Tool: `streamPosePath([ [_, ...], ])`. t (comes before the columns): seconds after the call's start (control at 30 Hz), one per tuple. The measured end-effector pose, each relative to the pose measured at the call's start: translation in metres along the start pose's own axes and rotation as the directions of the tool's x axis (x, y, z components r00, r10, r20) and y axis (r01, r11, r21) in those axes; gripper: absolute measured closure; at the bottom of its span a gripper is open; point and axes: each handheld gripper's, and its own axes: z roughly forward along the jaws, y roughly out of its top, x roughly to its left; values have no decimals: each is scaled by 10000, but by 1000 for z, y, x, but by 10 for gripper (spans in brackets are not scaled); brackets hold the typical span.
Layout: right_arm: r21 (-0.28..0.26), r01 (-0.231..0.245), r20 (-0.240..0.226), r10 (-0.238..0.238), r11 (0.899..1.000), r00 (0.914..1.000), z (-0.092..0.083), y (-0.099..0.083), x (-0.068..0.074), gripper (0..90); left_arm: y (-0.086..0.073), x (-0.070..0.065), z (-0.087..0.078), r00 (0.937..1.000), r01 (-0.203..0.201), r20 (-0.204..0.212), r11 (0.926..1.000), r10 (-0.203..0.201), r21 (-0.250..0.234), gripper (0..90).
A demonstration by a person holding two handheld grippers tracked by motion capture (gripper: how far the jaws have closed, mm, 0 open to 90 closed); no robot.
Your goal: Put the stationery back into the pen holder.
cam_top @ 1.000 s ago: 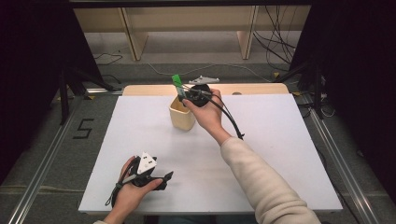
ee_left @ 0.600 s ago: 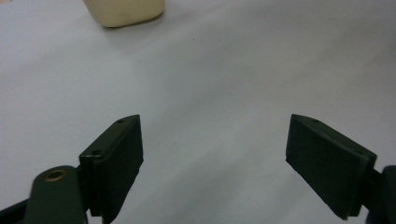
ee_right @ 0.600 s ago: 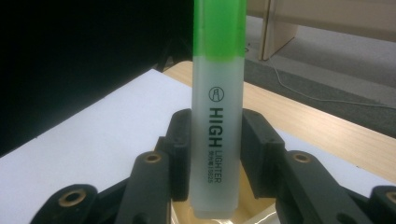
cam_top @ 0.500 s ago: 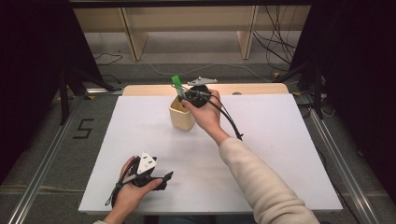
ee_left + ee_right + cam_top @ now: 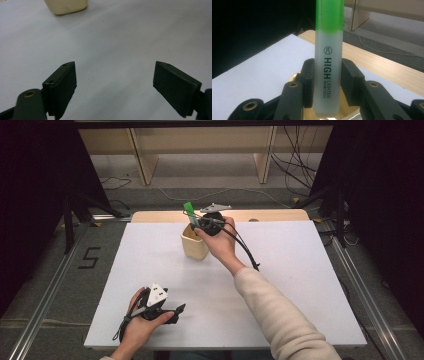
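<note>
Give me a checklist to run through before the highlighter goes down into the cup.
1. Highlighter between the pads of the right gripper: ok. The jaws have just been opening, with the highlighter between them and both pads close against it.
2. Highlighter upright, green cap on top: ok in the right gripper view.
3. Highlighter over the mouth of the cup: ok, the cup's inside shows right below its lower end.
4. Lower end already touching the cup's bottom: cannot tell.
5. Left gripper out of the way: ok, open, nothing between its jaws, near the front of the white board.
6. Cup standing upright on the board: ok.
</note>
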Motion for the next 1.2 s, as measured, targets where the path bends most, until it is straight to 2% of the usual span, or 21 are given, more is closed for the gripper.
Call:
streamPosePath([
  [0.17,473,180,-64,-177,9987,9998,-2,-3,-3,506,0,0,0,10000,27,-4,10000,-27,6,188],
  [0.37,443,291,218,-301,9986,9993,-16,-4,-6,404,-1,0,0,10000,78,-11,10000,-78,-3,188],
  [0.53,559,185,35,-187,9983,9998,-31,-9,-11,348,-1,0,0,10000,55,-25,10000,-55,21,188],
  [0.7,610,266,-146,-258,9978,9996,-46,-17,-17,328,-1,0,0,9999,116,-62,9999,-116,25,186],
  [0.8,751,197,-135,-187,9970,9997,-56,-22,-20,322,-1,0,0,9999,111,-112,9999,-111,35,180],
  [1.2,1254,479,-185,-460,9910,9988,-90,-49,-32,320,-2,1,0,9997,196,-148,9998,-196,48,178],
])
